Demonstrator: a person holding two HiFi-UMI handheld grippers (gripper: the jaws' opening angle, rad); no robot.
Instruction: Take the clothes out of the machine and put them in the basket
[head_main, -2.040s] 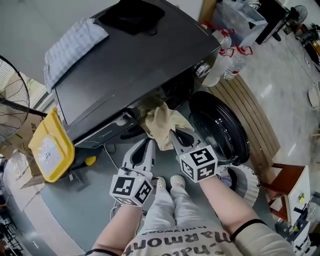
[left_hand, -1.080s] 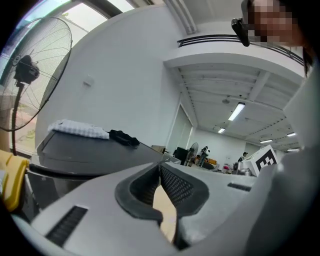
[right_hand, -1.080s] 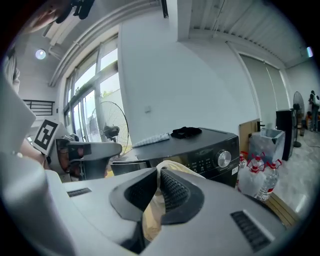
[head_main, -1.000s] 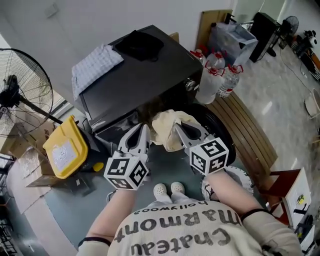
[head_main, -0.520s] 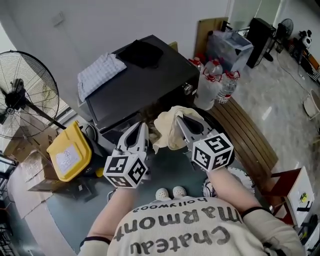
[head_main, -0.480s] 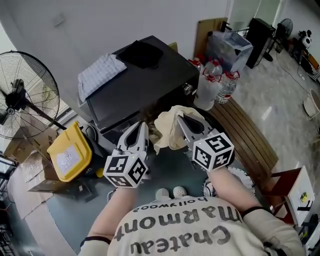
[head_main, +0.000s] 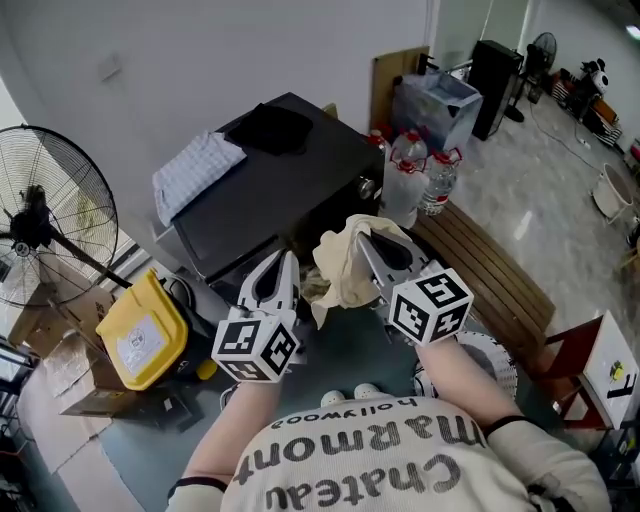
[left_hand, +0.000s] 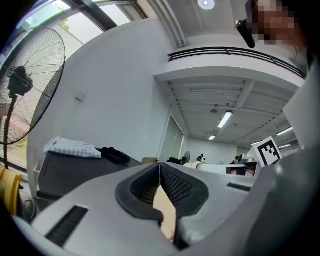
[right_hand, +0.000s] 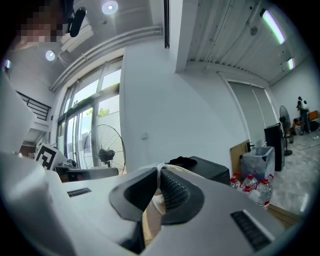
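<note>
Machine (head_main: 280, 190) and bottles (head_main: 420, 180) block ahead; floor (head_main: 545, 190) rightward open.

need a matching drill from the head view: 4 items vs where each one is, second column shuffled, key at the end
Items:
1. checked cloth
2. beige garment
3. yellow container
4. water bottles

Places:
A. on the floor, at the view's left of the machine
B. standing at the view's right of the machine
C. pinched in the right claw
D. lying on the machine's top

Pairs: 1-D, 2-C, 3-A, 4-B
</note>
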